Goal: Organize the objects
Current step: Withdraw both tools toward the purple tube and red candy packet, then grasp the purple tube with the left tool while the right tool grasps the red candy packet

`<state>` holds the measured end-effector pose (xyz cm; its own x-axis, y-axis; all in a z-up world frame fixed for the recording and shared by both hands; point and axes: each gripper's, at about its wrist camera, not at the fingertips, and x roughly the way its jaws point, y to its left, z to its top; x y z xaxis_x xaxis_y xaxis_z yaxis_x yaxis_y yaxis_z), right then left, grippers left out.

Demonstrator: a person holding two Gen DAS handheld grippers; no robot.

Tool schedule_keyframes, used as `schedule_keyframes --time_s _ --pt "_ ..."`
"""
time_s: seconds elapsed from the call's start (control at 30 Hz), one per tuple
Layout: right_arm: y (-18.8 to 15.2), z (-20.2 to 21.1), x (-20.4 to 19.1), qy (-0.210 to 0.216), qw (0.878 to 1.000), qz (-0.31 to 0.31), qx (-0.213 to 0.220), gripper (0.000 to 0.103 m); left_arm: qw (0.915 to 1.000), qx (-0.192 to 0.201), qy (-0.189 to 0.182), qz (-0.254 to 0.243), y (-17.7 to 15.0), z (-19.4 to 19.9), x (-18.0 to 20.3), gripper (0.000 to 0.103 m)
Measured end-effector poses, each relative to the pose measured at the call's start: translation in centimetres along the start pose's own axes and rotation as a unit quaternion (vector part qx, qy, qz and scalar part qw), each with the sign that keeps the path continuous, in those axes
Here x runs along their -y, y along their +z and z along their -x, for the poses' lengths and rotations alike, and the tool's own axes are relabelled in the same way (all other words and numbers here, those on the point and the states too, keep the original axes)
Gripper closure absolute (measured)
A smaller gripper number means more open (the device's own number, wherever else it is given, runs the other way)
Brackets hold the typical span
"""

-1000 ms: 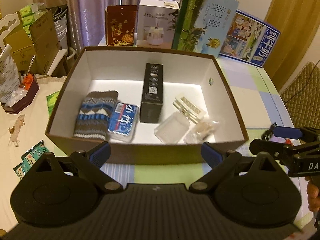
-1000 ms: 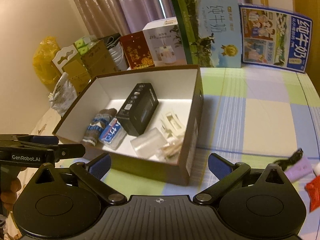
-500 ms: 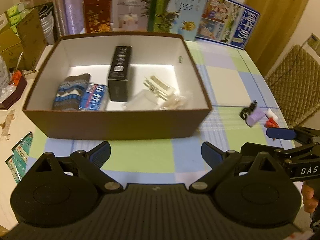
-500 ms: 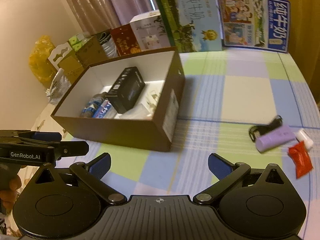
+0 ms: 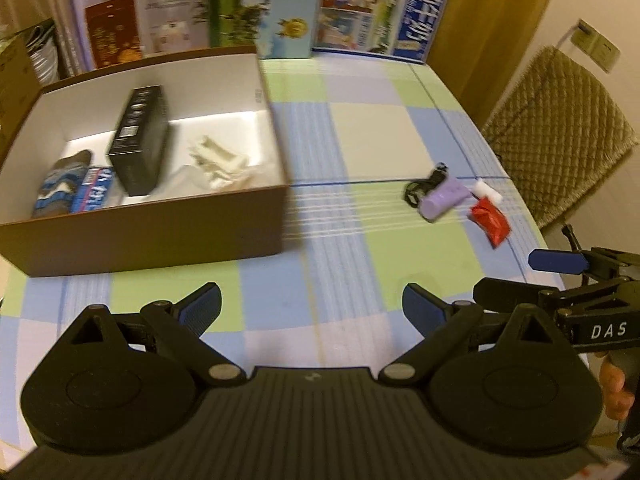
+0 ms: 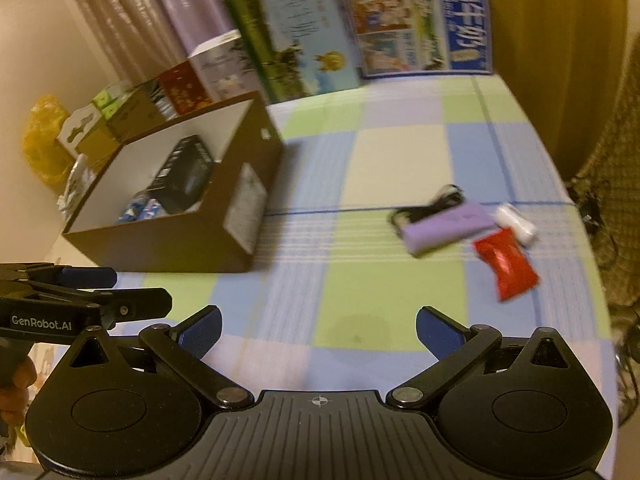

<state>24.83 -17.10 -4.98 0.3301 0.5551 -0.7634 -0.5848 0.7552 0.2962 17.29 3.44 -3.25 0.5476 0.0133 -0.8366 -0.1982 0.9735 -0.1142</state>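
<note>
Only the left wrist view showed the floor of the brown box (image 5: 152,236) at the left of the frame: one black carton (image 5: 140,140), one knitted item (image 5: 60,184) and one blue packet (image 5: 94,196). Three loose things lay at centre right: a purple case (image 5: 444,198), a white piece (image 5: 488,191) and a red packet (image 5: 490,220). The right gripper (image 6: 318,328) and left gripper (image 5: 312,306) both stood wide apart, empty. "DAS" and "GenRobot.AI" were readable on the tools.
</note>
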Motion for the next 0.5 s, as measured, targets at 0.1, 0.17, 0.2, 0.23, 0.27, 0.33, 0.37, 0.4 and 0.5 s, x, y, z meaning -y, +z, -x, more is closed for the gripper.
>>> schedule_keyframes --time_s 0.1,0.17,0.2,0.23,0.27,0.33,0.37,0.4,0.5 --pt "-0.4 0.8 1.7 -0.009 1.0 -0.01 0.001 0.002 0.9999 -0.004 -0.006 -0.01 0.1 -0.6 1.9 0.008" --pt "-0.6 1.2 2.7 -0.013 1.0 -0.015 0.001 0.002 0.9998 -0.008 -0.009 -0.017 0.1 -1.1 3.0 0.008" --pt "-0.7 1.5 3.3 -0.016 1.0 -0.018 0.002 0.002 0.9997 -0.009 -0.011 -0.02 0.2 -1.4 3.6 0.008" --pt "-0.7 1.6 3.8 -0.018 1.0 -0.02 0.003 0.002 0.9996 -0.01 -0.012 -0.023 0.2 -1.6 4.1 0.008" --pt "-0.8 1.8 4.3 -0.021 1.0 -0.023 0.003 0.002 0.9995 -0.01 -0.012 -0.026 0.3 -1.8 4.6 0.008" --pt "-0.9 2.0 5.1 -0.024 0.999 -0.026 0.004 0.002 0.9994 -0.011 -0.013 -0.03 0.4 -2.1 5.6 0.008" --pt "-0.9 2.1 5.6 -0.026 0.999 -0.028 0.005 0.002 0.9993 -0.011 -0.013 -0.032 0.5 -2.4 6.1 0.008" --pt "-0.9 2.1 5.9 -0.029 0.999 -0.029 0.005 0.002 0.9993 -0.011 -0.013 -0.034 0.6 -2.5 6.4 0.008" --pt "-0.9 2.1 7.0 -0.036 0.999 -0.03 0.007 0.002 0.999 -0.01 -0.011 -0.041 0.9 -3.1 7.6 0.008"
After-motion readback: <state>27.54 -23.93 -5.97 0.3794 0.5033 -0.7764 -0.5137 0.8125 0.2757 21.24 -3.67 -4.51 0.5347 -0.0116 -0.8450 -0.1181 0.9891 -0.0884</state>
